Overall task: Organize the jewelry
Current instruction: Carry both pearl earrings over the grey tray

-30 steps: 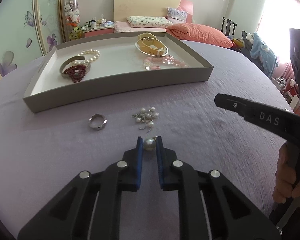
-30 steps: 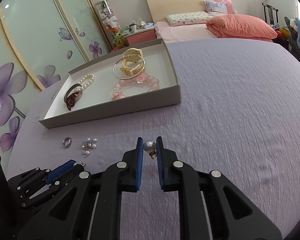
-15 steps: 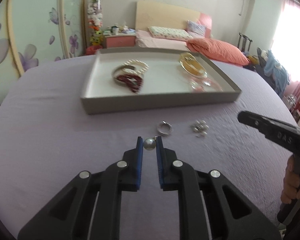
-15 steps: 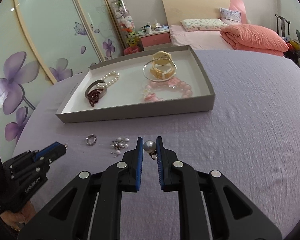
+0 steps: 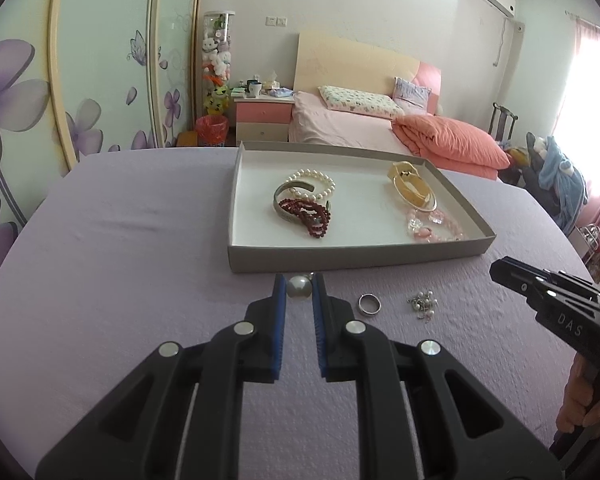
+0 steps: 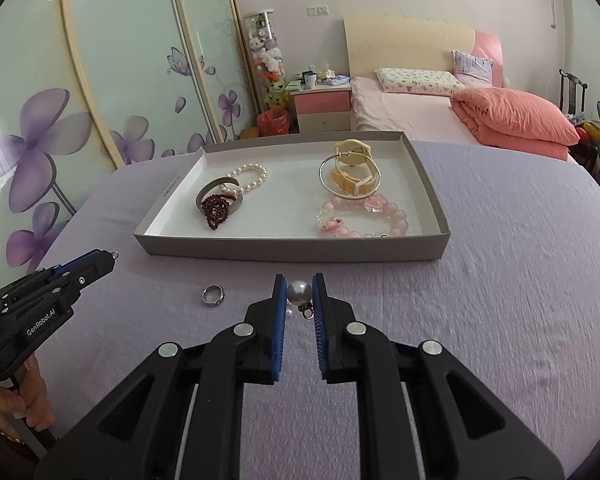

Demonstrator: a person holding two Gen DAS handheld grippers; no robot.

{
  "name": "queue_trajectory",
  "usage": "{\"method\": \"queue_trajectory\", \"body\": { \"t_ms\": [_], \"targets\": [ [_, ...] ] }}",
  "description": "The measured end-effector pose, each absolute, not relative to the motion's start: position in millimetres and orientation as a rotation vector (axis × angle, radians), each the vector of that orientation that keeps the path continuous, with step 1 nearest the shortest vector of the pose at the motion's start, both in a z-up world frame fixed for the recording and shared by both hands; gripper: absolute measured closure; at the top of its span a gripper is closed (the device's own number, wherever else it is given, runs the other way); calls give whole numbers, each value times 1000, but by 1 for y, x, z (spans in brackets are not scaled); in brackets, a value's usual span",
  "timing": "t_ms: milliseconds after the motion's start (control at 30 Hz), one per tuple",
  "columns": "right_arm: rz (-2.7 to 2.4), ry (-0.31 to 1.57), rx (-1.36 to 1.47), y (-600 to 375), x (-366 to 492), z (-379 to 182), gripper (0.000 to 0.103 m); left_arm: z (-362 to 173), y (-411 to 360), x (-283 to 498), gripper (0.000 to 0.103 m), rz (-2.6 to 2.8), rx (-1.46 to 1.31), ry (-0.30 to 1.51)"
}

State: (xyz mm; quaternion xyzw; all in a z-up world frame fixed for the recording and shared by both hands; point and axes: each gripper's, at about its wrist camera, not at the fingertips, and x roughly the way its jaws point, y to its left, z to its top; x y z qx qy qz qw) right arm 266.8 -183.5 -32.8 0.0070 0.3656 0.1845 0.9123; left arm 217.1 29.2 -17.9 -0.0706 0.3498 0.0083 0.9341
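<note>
My left gripper point(image 5: 299, 289) is shut on a pearl earring point(image 5: 299, 287), held above the purple cloth just in front of the grey tray point(image 5: 340, 258). My right gripper point(image 6: 299, 293) is shut on a second pearl earring point(image 6: 299, 293) with a small hook hanging below it, also in front of the tray point(image 6: 292, 249). A silver ring point(image 5: 369, 304) and a small cluster of pearl pieces point(image 5: 423, 302) lie on the cloth between the grippers. The ring also shows in the right wrist view point(image 6: 213, 294). The tray holds several bracelets and a yellow watch point(image 6: 354, 168).
In the tray lie a white pearl bracelet point(image 5: 312, 182), a dark red bead strand point(image 5: 308, 216), a silver bangle point(image 6: 220, 196) and a pink bead bracelet point(image 6: 364, 220). A bed with an orange duvet point(image 5: 448, 144) and a pink nightstand point(image 5: 264, 116) stand behind.
Both grippers have swung their view and moved closer to the tray's front wall, each still holding its pearl earring. The left gripper now sits left of the ring.
</note>
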Motion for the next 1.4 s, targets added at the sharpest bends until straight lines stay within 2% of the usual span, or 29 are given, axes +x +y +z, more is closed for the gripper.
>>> {"method": "queue_trajectory", "body": {
  "t_ms": [433, 767, 1100, 1400],
  "targets": [
    [375, 740, 10, -184, 270, -28, 89, -19, 28, 220, 90, 16, -148, 720],
    [303, 554, 64, -196, 322, 27, 89, -3, 34, 241, 90, 43, -165, 669],
    [340, 679, 63, -164, 394, -21, 89, 0, 40, 273, 90, 55, -182, 667],
    [344, 721, 26, -154, 407, -43, 89, -4, 41, 296, 90, 53, -174, 678]
  ]
}}
